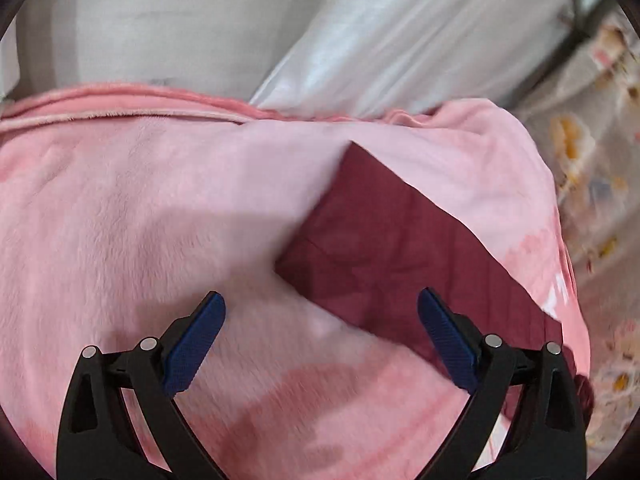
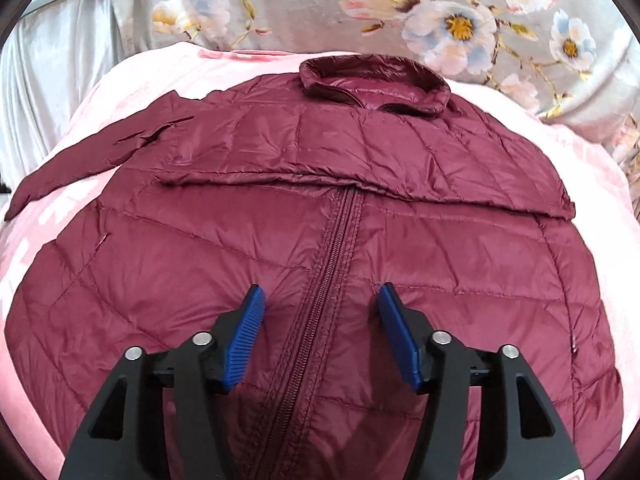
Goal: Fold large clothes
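Item: maroon puffer jacket (image 2: 304, 240) — lies front-up, zipped, flat on pink fleece blanket (image 1: 120, 200) (bed w/ floral sheet (image 2: 280, 4) beyond the jacket's collar (image 2: 374, 84)). One sleeve (image 2: 360, 168) folded across the jacket's chest; other sleeve (image 2: 80, 156) stretched out past the jacket's side.
Right gripper (image 2: 320, 312): fingers apart, empty, above the jacket's zip.
Left gripper (image 1: 320, 320): fingers apart, empty, near the outstretched sleeve's end.
Risk, est.: slick shell slips from a shallow pinch — or fleece gets pinched too, dragging blanket and undoing the fold.
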Available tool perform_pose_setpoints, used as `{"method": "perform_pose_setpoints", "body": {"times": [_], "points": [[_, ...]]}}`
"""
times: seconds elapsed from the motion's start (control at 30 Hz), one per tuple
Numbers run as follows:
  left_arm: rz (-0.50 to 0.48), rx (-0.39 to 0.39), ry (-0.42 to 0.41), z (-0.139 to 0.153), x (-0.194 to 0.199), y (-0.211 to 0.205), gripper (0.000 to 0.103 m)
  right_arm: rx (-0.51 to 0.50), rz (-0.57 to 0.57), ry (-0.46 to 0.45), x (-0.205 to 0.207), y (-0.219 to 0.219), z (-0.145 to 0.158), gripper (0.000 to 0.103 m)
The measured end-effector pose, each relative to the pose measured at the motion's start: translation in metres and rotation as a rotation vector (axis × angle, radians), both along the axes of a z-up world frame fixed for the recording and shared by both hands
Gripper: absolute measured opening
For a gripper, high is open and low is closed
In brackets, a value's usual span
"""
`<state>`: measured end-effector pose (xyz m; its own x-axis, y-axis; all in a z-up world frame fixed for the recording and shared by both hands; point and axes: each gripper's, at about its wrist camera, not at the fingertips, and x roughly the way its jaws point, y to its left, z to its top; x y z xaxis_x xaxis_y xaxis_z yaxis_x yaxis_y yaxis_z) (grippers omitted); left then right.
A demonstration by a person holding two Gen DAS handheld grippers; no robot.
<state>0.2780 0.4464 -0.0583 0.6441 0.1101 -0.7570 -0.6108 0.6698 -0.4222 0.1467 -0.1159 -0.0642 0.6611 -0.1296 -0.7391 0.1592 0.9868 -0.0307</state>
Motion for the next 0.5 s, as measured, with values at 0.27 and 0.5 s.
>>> {"method": "perform_pose_setpoints", "body": {"times": [0.27, 0.5], "points": [[-0.032, 0.074, 0.026, -0.005, 0.028, -0.009, 0.048, 0.072, -0.024, 0.009, 0.002, -0.011, -0.005, 0.068], [-0.172, 0.146, -0.031, 0.040, 0.037, -0.056, 0.007, 0.074, -0.030, 0.010, 0.003, -0.011, -0.005, 0.071]]}}
